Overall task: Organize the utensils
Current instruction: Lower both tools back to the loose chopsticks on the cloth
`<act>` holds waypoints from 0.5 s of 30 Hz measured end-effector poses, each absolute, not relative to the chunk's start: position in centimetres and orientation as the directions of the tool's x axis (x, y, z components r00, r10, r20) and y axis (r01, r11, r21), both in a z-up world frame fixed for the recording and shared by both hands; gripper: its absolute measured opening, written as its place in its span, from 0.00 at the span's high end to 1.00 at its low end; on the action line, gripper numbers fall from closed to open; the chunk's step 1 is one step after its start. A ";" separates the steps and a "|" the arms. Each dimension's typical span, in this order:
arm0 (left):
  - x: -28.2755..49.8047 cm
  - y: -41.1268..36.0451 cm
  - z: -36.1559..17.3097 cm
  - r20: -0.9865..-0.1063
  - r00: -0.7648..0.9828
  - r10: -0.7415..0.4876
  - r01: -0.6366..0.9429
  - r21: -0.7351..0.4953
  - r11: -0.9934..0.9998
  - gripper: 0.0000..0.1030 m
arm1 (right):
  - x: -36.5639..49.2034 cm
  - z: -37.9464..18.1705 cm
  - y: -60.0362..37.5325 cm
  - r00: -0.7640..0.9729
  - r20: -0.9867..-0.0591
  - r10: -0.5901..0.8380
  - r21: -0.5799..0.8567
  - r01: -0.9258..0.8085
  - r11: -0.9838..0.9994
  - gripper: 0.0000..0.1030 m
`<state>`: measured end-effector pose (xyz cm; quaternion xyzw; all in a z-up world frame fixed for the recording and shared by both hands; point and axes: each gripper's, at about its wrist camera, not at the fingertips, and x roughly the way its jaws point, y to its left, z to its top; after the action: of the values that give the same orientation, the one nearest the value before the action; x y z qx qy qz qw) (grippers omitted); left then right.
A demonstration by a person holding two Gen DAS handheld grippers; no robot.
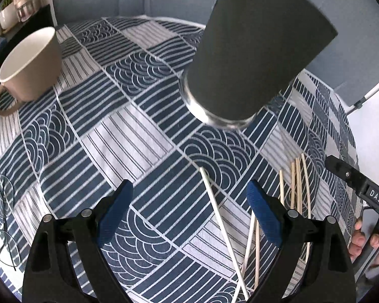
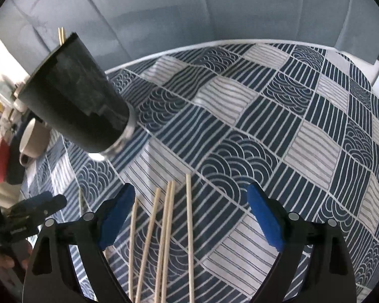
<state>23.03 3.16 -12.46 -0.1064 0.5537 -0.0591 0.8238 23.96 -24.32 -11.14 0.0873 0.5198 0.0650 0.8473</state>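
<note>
Inside black cup (image 2: pixel 73 96): two chopsticks (image 2: pixel 61 35)

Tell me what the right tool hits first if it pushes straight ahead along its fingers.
Probably the wooden sticks, which lie on the patterned tablecloth between the open fingers of the right tool. Past their tips only cloth shows. The black cup stands off to the left of that line. Depth is uncertain.
</note>
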 end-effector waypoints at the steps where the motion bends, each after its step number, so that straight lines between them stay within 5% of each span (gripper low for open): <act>1: 23.0 3.0 -12.7 -0.902 0.373 -0.218 -0.019 -0.242 0.970 0.13 | 23.8 -11.4 -24.4 0.445 -0.873 0.199 0.214 -0.019 0.977 0.17; 15: 23.0 2.2 -14.4 -0.927 0.326 -0.189 -0.004 -0.201 0.980 0.13 | 22.0 -14.5 -25.5 0.380 -0.913 0.150 0.161 -0.003 0.987 0.17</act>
<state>23.01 2.23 -14.41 -0.0831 0.5779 -0.0571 0.8098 22.01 -25.47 -14.51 0.0663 0.5550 0.0459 0.8279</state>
